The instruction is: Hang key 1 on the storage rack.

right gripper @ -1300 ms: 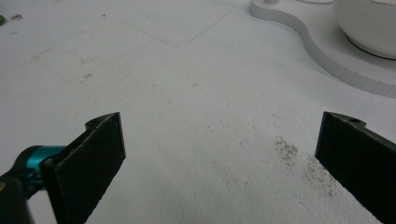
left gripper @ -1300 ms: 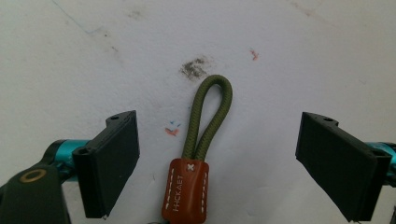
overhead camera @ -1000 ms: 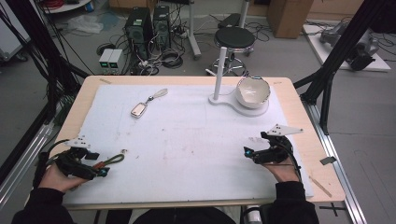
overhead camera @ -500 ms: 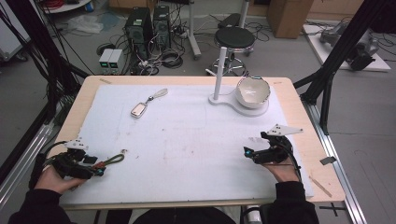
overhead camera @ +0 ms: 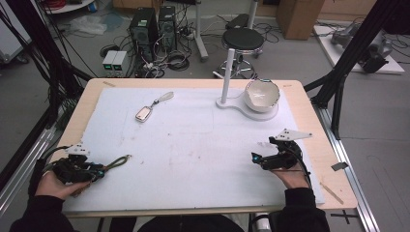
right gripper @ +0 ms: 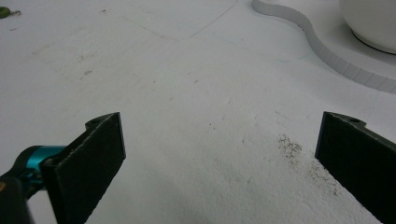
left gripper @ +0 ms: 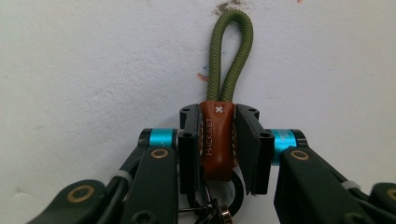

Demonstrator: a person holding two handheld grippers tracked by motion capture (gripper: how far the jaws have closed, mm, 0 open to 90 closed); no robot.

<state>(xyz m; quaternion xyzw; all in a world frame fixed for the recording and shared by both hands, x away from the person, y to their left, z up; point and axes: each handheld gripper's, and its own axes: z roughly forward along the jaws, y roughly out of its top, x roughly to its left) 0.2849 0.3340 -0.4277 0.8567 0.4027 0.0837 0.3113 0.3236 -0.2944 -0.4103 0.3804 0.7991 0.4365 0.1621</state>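
The left gripper (left gripper: pixel 219 140) is closing on the keychain (left gripper: pixel 218 140) at the lower left of the high view, where the keychain (overhead camera: pixel 113 163) is lying on the white mat (overhead camera: pixel 193 145). In the left gripper view both pads are pressing on the brown leather tab, and the green cord loop (left gripper: pixel 229 56) is pointing up to the top of the frame. I am judging the keychain as light. The cord is looking soft and will bend and hang when lifted; the leather tab is firmer and not slippery, so it is the good place for holding. The metal ring (left gripper: pixel 224 200) under the tab is hard and may swing.

The right gripper (overhead camera: pixel 258 158) is resting at the lower right, its jaws standing wide with nothing between them.

Compared with the earlier pictures, the left jaws have just been closing around the tab; both hands and the keychain are staying in the same places
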